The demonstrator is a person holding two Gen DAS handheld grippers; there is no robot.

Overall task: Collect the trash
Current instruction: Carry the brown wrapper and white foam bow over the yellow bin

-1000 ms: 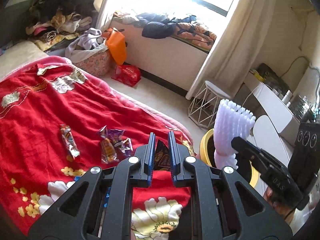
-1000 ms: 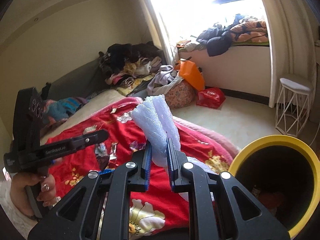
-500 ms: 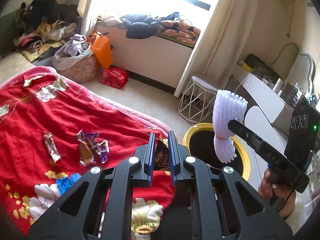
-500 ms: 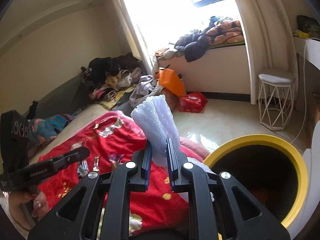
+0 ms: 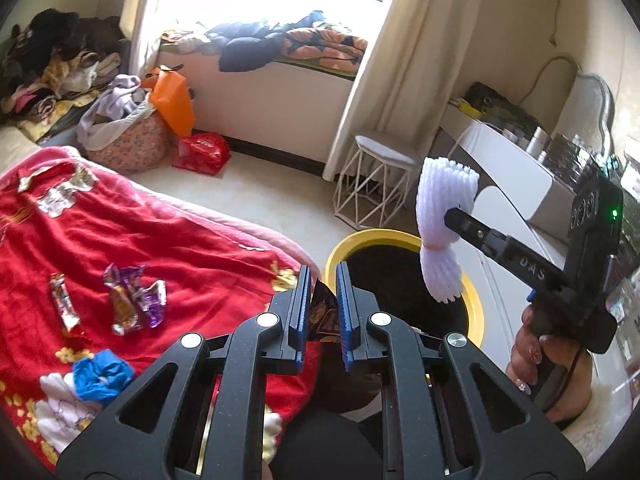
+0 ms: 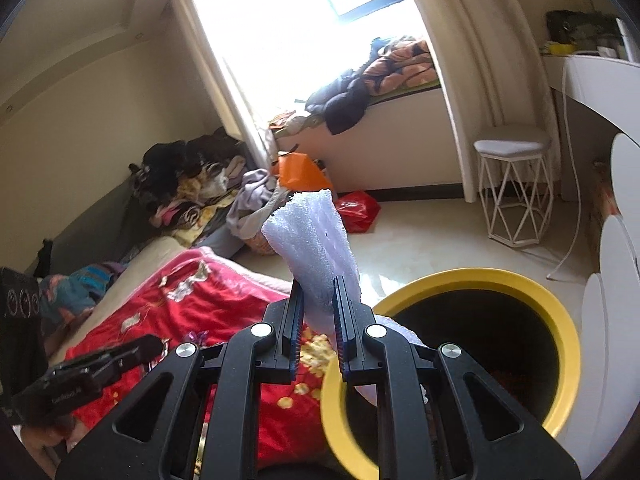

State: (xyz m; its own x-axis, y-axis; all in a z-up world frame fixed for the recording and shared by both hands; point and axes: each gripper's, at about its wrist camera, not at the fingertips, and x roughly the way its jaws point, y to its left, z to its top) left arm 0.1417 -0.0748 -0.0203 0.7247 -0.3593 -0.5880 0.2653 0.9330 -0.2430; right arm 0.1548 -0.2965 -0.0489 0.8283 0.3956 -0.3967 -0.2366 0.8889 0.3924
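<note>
The right gripper [image 6: 317,308] was clamped on a white foam net sleeve [image 6: 312,236] above the yellow-rimmed bin [image 6: 560,320]; the left gripper [image 5: 322,300] pinched a dark snack wrapper [image 5: 322,312] beside its rim.

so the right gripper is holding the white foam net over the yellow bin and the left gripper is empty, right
Not quite: the left gripper is not empty. The left wrist view shows a dark snack wrapper pinched between its fingers. The rest holds: the right gripper grips the white foam net, which hangs over the yellow bin in the left wrist view.
</note>
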